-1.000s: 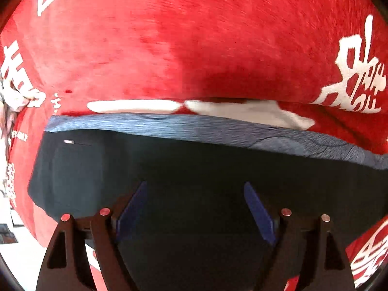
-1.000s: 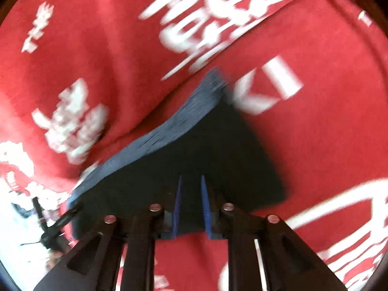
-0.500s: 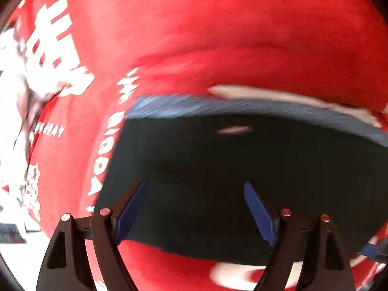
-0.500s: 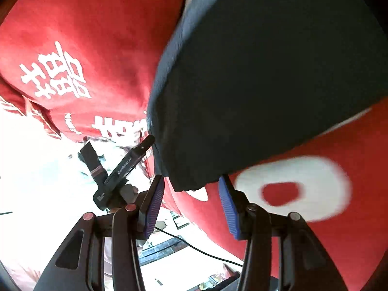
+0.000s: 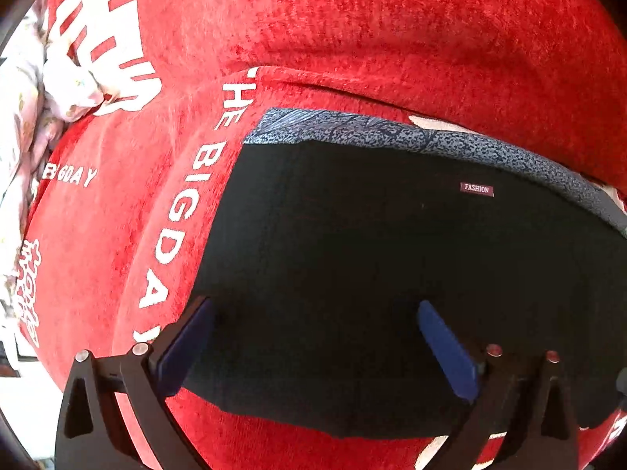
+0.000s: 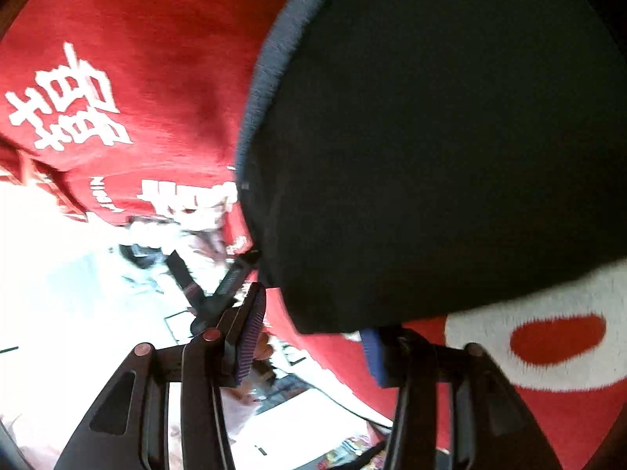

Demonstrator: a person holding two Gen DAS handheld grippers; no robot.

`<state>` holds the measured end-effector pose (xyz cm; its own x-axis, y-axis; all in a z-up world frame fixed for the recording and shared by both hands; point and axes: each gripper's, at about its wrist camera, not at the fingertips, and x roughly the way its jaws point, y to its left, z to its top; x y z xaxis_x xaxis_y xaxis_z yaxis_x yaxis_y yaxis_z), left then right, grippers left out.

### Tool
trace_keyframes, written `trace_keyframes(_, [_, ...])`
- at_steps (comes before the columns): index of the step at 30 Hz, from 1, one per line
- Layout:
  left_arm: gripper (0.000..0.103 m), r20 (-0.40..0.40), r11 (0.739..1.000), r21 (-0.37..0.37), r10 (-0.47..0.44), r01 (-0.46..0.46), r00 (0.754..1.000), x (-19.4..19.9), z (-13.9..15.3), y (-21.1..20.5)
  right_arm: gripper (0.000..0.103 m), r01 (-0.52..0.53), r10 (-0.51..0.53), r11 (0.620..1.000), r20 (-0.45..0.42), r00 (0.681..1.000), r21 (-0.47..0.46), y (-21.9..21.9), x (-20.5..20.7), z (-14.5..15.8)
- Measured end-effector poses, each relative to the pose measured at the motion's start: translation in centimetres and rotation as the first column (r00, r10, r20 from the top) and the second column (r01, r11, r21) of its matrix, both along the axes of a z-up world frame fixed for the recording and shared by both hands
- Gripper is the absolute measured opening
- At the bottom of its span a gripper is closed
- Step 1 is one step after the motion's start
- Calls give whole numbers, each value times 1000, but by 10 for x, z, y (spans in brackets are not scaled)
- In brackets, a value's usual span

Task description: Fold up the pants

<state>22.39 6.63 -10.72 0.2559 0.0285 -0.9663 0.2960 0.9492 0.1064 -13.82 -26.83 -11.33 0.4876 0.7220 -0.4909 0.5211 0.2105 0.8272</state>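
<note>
Left wrist view: your left gripper hangs over the folded black pants, its jaws spread wide and grasping nothing, both blue pads above the dark cloth. The pants lie flat on the red blanket, which bears white lettering. Along the pants' far edge runs a blue-grey patterned waistband, and a small maroon FASHION label sits just inside that band. A pale floral fabric lies bunched well to the left of the pants, at the blanket's edge.

On the right wrist view, your right gripper sits at the near corner of the pants, jaws released and empty, with the corner just above the gap between them. The waistband runs up the pants' left side.
</note>
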Motion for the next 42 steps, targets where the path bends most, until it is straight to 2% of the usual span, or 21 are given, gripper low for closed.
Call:
trace_keyframes(3, [103, 11, 998, 21, -68, 67, 998, 0, 4, -6, 10, -54, 66, 989, 79, 995, -139, -3, 3, 31])
trace_keyframes(5, [103, 20, 996, 29, -91, 90, 996, -1, 4, -8, 10, -116, 127, 972, 43, 991, -203, -1, -6, 33])
trace_keyframes(7, [103, 16, 997, 27, -78, 78, 997, -1, 4, -8, 12, -112, 114, 975, 1, 993, -192, -4, -23, 22])
trace_keyframes(10, [103, 27, 997, 33, -72, 71, 997, -4, 4, -9, 29, 4, -7, 995, -29, 1000, -99, -18, -55, 6])
trace_keyframes(11, [103, 33, 997, 35, -73, 72, 997, -4, 4, -9, 46, 57, -59, 995, -19, 998, -79, -24, -62, 3])
trace_keyframes(12, [103, 34, 997, 34, -71, 70, 997, -4, 4, -9, 59, 99, -100, 993, -5, 995, -66, -29, -68, 0])
trace_keyframes(18, [103, 18, 997, 21, -75, 74, 997, -2, 3, -6, 57, 273, -274, 960, 4, 962, 56, -46, -65, -24])
trace_keyframes(19, [103, 11, 997, 14, -81, 81, 997, -1, 3, -5, 52, 280, -280, 958, -12, 960, 56, -47, -60, -23])
trace_keyframes(20, [103, 7, 996, 15, -84, 84, 996, -1, 3, -5, 22, 265, -264, 964, -42, 964, 28, -49, -52, -19])
trace_keyframes(21, [103, 3, 995, 28, -98, 98, 995, -1, 4, -7, 15, 246, -246, 969, -43, 968, 5, -49, -46, -14])
trace_keyframes(24, [103, 31, 985, 66, -162, 160, 986, -6, 5, -15, 15, 122, -113, 981, 67, 991, -149, -54, -31, 35])
trace_keyframes(26, [103, 49, 980, 85, -183, 178, 982, -9, 4, -18, 14, 47, -38, 972, 45, 998, -229, -50, -31, 41])
trace_keyframes(28, [103, 46, 984, 67, -166, 162, 985, -9, 3, -14, 14, -24, 11, 959, -46, 999, -281, -44, -32, 21])
trace_keyframes(29, [103, 40, 986, 60, -159, 156, 986, -8, 4, -13, 14, -50, 25, 954, -87, 996, -296, -42, -33, 11])
trace_keyframes(31, [103, 26, 984, 75, -163, 161, 986, -8, 6, -13, 14, -16, -5, 964, -80, 997, -264, -44, -39, 3])
trace_keyframes(33, [103, 19, 982, 99, -166, 164, 986, -8, 10, -15, 29, -15, -11, 969, -101, 995, -245, -46, -44, 8])
trace_keyframes(34, [103, 13, 983, 103, -157, 154, 988, -8, 16, -17, 32, -36, 6, 971, -126, 992, -237, -46, -44, 13])
trace_keyframes(36, [103, 29, 987, 46, -156, 155, 987, -11, 29, -21, 36, -103, 73, 963, -127, 989, -250, -44, -44, 25])
trace_keyframes(38, [103, 57, 986, 10, -167, 166, 984, -12, 38, -28, 36, -168, 164, 926, -43, 986, -338, -36, -26, 56])
trace_keyframes(40, [103, 74, 986, -18, -163, 165, 984, -6, 40, -40, 36, -223, 235, 867, -29, 972, -446, -27, 4, 71])
trace_keyframes(42, [103, 77, 991, -13, -134, 136, 988, 4, 31, -49, 36, -254, 271, 823, -42, 962, -509, -21, 38, 70])
